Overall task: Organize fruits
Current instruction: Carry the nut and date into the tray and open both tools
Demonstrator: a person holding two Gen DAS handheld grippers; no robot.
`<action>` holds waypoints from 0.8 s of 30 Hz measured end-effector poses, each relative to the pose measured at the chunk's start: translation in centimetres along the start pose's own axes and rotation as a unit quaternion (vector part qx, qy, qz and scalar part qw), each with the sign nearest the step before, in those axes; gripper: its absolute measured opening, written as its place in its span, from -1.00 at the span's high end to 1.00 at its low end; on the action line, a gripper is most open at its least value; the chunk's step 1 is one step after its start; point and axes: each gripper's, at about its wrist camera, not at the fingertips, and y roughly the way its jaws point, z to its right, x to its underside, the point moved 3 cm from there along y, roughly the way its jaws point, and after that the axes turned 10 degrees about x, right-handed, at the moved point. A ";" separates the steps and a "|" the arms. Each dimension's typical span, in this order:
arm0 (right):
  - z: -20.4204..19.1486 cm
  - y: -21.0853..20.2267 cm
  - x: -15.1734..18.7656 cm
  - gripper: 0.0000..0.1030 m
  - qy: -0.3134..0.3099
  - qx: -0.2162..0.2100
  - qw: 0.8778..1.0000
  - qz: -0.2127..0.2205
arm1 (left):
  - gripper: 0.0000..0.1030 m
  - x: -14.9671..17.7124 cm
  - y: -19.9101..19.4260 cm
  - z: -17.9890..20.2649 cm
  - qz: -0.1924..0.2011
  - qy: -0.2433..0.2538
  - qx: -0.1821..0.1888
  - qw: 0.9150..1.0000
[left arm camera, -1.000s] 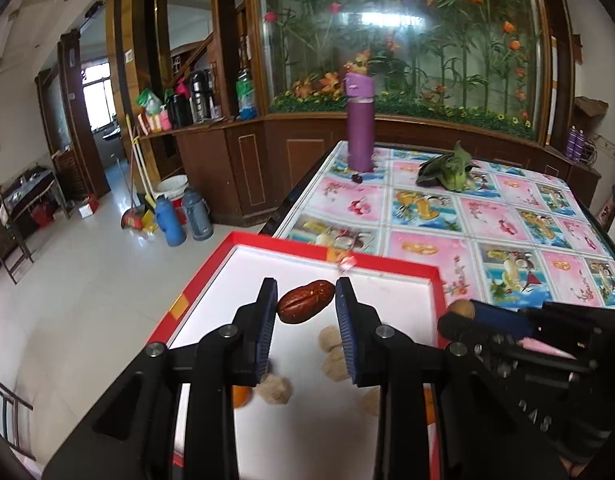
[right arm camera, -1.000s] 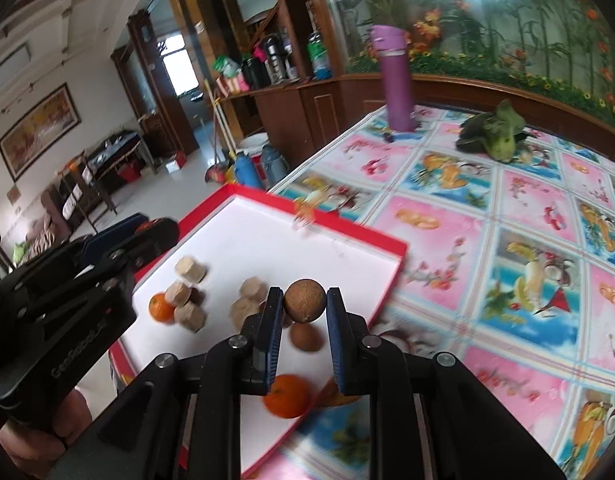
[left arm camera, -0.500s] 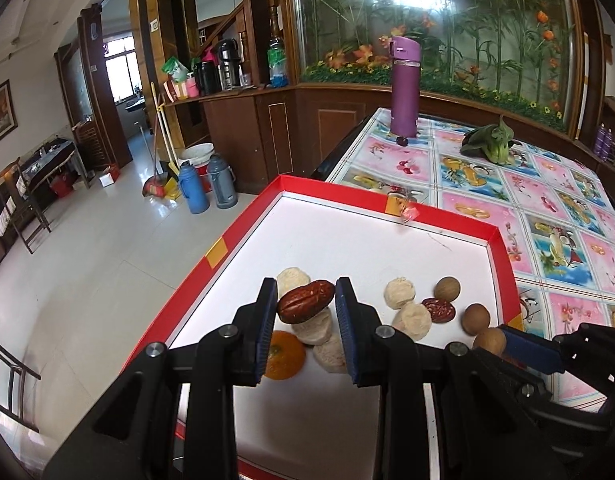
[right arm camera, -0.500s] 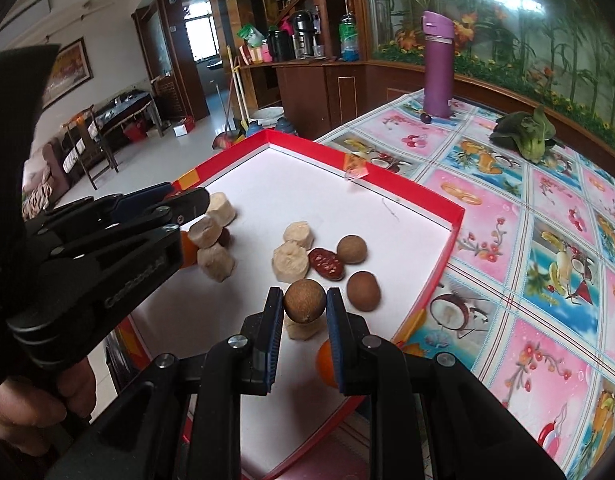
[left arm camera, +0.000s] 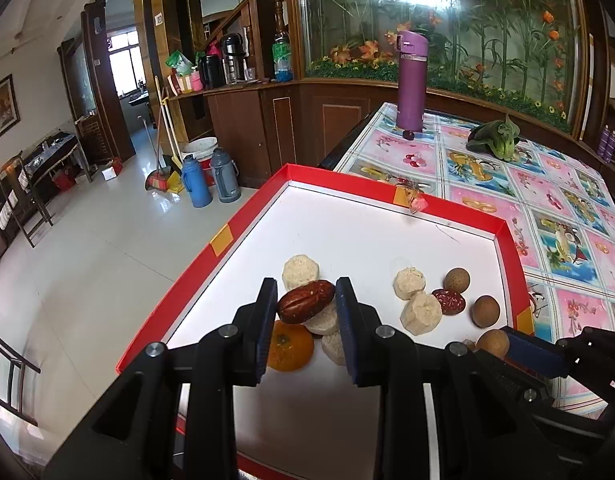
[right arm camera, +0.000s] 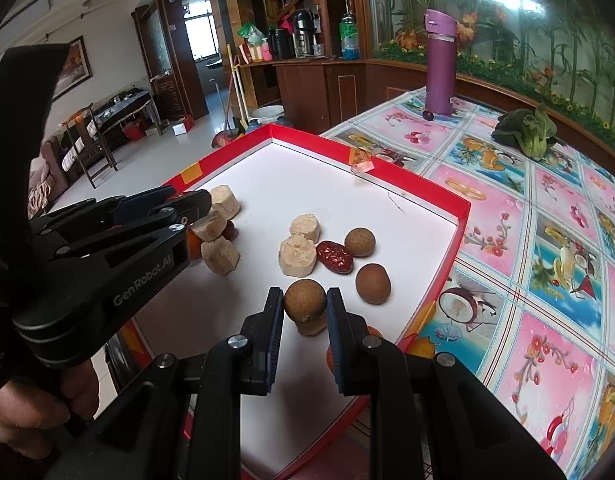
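A red-rimmed white tray [left arm camera: 387, 196] [right arm camera: 463, 216] lies on the table. My left gripper [left arm camera: 306, 305] is shut on a red date [left arm camera: 306, 306], held above beige round pieces [left arm camera: 300, 271] and an orange [left arm camera: 289, 347]. My right gripper [right arm camera: 305, 303] is shut on a brown longan [right arm camera: 305, 301], just over a beige piece [right arm camera: 311, 326] near the tray's front right corner. Two more longans [right arm camera: 360, 242] [right arm camera: 373, 283], another red date [right arm camera: 334, 257] and beige pieces [right arm camera: 297, 256] lie in the tray's middle. The left gripper [right arm camera: 187, 210] shows at the left in the right wrist view.
A purple bottle [left arm camera: 411, 80] and a leafy green vegetable [left arm camera: 495, 140] stand at the far end of the patterned tablecloth [left arm camera: 547, 200]. The tray overhangs the table's left edge above the tiled floor [left arm camera: 87, 260]. A person's hand [right arm camera: 23, 412] holds the left gripper.
Both grippers have drawn back and lowered toward the tray's near side, each still holding its fruit. More of the tray and its fruits is in view now.
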 end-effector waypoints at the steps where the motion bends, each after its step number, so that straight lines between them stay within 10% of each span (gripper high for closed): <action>1: 0.1 0.1 0.0 0.61 0.003 0.001 1.000 -0.001 | 0.38 0.0 0.1 0.0 -0.001 -0.001 0.001 1.000; 24: 1.4 1.1 -0.4 0.54 0.037 0.013 0.999 -0.001 | 0.38 1.0 0.6 0.3 -0.014 0.000 -0.003 1.000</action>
